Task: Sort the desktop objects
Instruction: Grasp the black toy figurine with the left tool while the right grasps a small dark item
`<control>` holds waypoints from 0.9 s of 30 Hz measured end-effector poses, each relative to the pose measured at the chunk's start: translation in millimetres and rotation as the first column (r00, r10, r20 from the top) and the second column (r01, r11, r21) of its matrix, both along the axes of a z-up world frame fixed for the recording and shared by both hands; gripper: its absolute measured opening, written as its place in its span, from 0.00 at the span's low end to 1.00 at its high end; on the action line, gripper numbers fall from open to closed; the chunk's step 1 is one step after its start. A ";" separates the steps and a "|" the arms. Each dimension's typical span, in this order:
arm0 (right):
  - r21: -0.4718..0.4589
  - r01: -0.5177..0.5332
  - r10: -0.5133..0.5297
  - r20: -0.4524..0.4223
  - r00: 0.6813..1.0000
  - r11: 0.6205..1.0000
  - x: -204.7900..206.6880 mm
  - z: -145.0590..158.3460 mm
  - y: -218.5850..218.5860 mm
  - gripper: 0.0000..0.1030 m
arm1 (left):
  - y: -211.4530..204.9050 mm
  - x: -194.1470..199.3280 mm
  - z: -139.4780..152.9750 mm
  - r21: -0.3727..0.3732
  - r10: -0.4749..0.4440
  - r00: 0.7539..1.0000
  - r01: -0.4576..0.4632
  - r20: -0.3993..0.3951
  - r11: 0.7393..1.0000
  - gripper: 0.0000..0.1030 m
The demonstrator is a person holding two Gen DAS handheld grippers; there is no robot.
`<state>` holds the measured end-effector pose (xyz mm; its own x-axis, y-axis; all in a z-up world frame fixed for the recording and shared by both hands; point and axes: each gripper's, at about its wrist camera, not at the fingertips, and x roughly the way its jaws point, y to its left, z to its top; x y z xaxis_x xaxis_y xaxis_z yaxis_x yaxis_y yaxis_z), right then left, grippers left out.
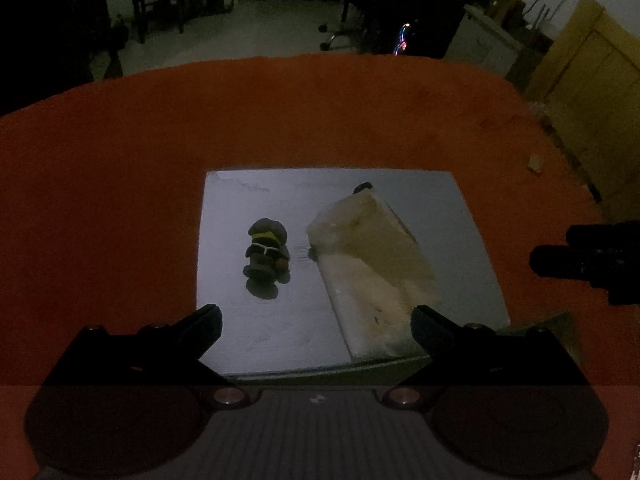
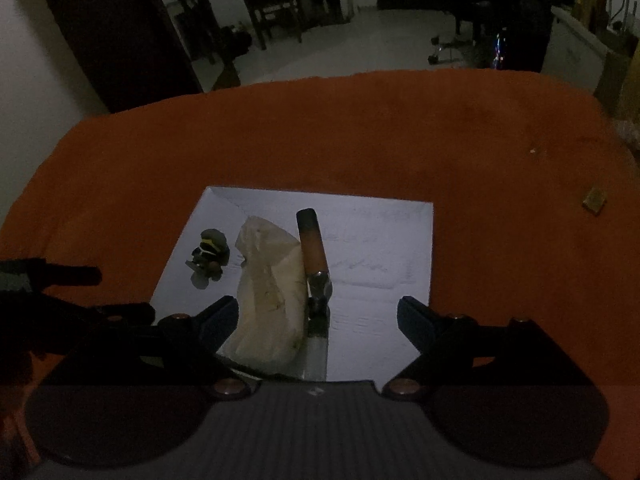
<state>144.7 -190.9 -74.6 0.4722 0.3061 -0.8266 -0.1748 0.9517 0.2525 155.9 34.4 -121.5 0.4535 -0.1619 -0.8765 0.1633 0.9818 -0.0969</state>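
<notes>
Left wrist view: left gripper [image 1: 316,326] spread wide, empty, at near edge of paper sheet [image 1: 256,332]. On sheet: small figurine [image 1: 267,258]; crumpled tissue pack [image 1: 372,256] just right of it.

Right wrist view: right gripper [image 2: 316,318] spread wide, empty. Orange-handled tool [image 2: 313,252] touching pack's right side. Sorting apparently unstarted; all three remain together on the sheet.

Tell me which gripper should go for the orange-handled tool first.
Right. The right gripper is open with the orange-handled tool lying straight ahead between its jaws. From the left gripper, the crumpled tissue hides nearly all of it.
</notes>
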 end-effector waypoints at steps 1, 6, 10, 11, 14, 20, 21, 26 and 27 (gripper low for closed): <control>0.000 -0.004 0.004 -0.008 1.000 1.000 3.4 -2.6 1.8 0.87 | -0.9 4.2 -3.3 0.004 0.002 1.000 -0.002 -0.006 1.000 0.99; -0.033 -0.024 0.023 -0.040 0.999 0.999 20.8 -24.6 12.9 0.86 | 1.1 30.3 -14.5 0.030 0.013 1.000 -0.013 -0.027 0.999 0.99; -0.098 0.006 -0.014 -0.078 0.997 0.995 35.0 -53.6 16.6 0.83 | 3.0 52.9 -26.6 0.067 0.003 0.998 0.001 -0.060 0.998 0.98; -0.101 0.005 -0.015 -0.094 0.995 0.995 38.2 -60.4 16.9 0.82 | 2.2 58.6 -31.6 0.074 -0.013 0.997 0.019 -0.082 0.997 0.98; -0.105 -0.005 -0.011 -0.151 0.988 0.994 47.8 -78.6 19.4 0.78 | -2.9 71.5 -45.7 0.131 -0.022 0.995 0.034 -0.093 0.991 0.98; -0.129 -0.050 0.018 -0.235 0.972 0.990 57.6 -101.8 28.9 0.63 | 3.3 99.6 -70.6 0.129 0.026 0.989 -0.007 -0.148 0.992 0.85; -0.133 -0.056 0.022 -0.238 0.971 0.990 57.6 -103.5 30.2 0.59 | 5.1 102.8 -73.8 0.131 0.041 0.986 -0.020 -0.160 0.991 0.83; -0.153 -0.086 0.044 -0.256 0.966 0.984 57.7 -111.9 36.9 0.41 | 6.4 114.9 -82.5 0.165 0.015 0.989 0.010 -0.150 0.986 0.60; -0.157 -0.092 0.048 -0.259 0.965 0.983 57.7 -113.6 38.2 0.40 | 5.9 116.5 -82.6 0.173 0.008 0.990 0.016 -0.141 0.985 0.60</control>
